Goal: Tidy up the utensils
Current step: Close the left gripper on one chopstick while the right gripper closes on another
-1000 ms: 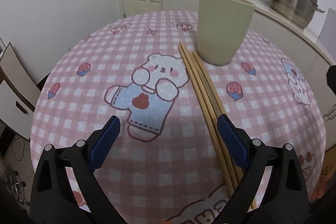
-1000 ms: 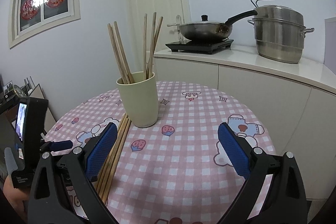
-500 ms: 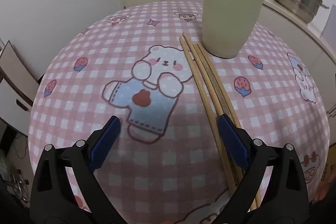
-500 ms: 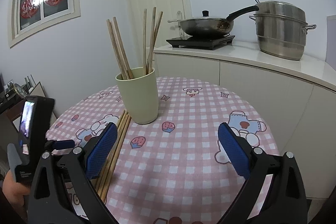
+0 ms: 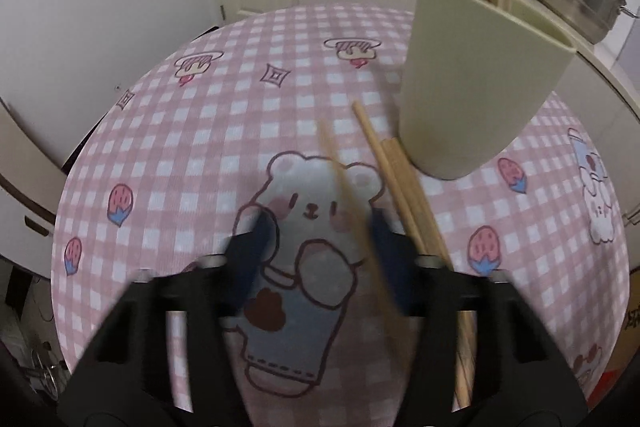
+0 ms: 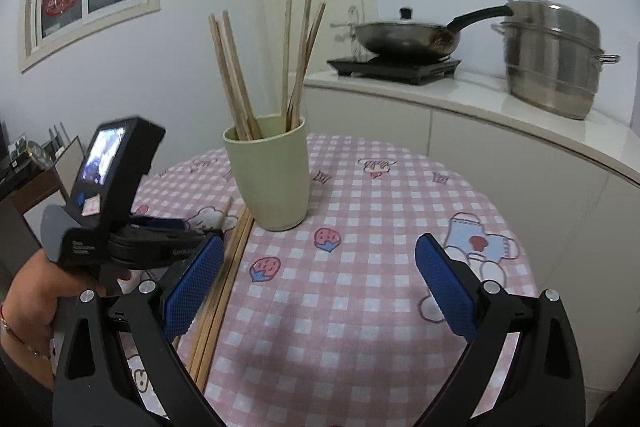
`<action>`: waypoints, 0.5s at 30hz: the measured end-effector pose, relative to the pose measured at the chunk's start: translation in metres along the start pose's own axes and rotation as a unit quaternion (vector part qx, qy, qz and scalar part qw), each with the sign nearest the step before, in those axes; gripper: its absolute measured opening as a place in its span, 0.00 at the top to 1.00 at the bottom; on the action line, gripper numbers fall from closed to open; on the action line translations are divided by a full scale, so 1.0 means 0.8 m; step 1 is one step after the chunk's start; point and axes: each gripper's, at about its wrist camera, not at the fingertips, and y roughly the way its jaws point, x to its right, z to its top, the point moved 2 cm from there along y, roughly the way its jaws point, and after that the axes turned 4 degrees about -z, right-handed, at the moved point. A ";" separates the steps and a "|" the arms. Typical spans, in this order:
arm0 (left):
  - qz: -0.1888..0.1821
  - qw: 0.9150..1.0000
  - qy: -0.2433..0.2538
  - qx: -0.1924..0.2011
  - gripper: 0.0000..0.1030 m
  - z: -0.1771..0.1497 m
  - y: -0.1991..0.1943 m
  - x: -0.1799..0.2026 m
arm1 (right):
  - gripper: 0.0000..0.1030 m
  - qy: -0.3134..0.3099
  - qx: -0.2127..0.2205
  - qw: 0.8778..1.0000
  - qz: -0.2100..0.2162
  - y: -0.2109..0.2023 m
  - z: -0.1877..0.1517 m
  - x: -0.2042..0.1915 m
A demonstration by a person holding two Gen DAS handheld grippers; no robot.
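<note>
While one blurred chopstick (image 5: 352, 211) lies between your closing left tongs (image 5: 320, 259), just beside the green cup (image 5: 468, 83), other chopsticks (image 5: 408, 199) rest on the bench (image 5: 192, 155) against the cup's foot; your right tongs (image 6: 316, 291) stand wide and empty.

The left gripper (image 5: 324, 259), black with blue pads, points steeply down, its jaws closing around one chopstick. The matching right gripper (image 6: 318, 287) hangs wide open.
</note>
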 end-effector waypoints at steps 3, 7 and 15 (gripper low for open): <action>-0.013 1.000 -0.001 0.006 0.77 -0.002 -0.003 -0.002 | 0.10 -0.002 -0.027 0.999 0.017 0.015 0.002 -0.003; -0.052 0.998 -0.019 0.011 0.92 -0.006 -0.015 -0.012 | 0.10 -0.007 -0.071 0.997 0.038 0.038 0.000 -0.013; -0.037 0.999 -0.016 0.014 0.96 -0.022 -0.029 -0.031 | 0.10 -0.056 -0.158 0.985 0.042 0.084 -0.004 -0.045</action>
